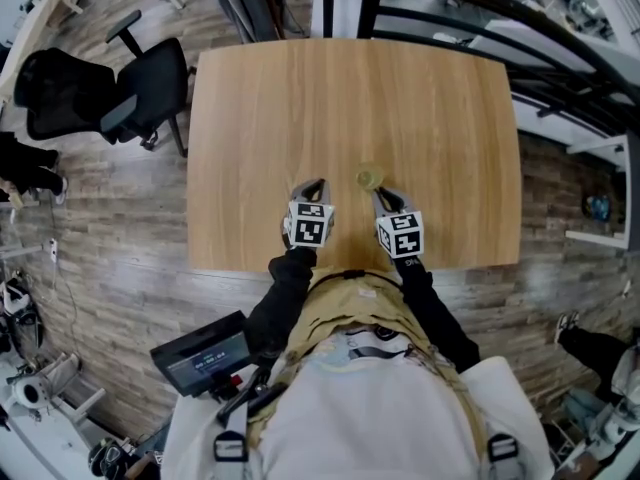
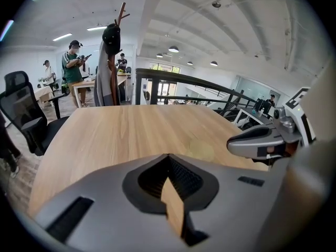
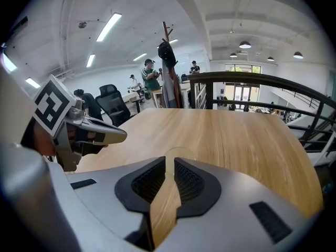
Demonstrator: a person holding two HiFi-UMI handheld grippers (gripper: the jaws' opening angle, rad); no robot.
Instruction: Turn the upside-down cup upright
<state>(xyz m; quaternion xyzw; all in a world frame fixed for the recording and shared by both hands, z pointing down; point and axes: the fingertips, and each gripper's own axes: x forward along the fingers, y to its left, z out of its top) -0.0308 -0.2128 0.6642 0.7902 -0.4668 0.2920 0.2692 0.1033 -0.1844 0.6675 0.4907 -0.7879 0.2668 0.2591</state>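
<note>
Wooden surface carries the left hand-held gripper, jaws together and empty, and the right hand-held gripper, jaws a narrow slit apart with nothing between. A small clear cup sits near the front edge, just ahead of the right jaws. It is probably light, thin, slippery plastic that crushes easily, so grip the side wall gently.

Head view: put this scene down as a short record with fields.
table: wooden, bare except for the cup
cup: small, pale, translucent; stands on the table; which way up cannot be told
left tongs: tips together, nothing between them, left of the cup
right tongs: narrow gap, nothing between them, cup just beyond the tips
held: nothing
</note>
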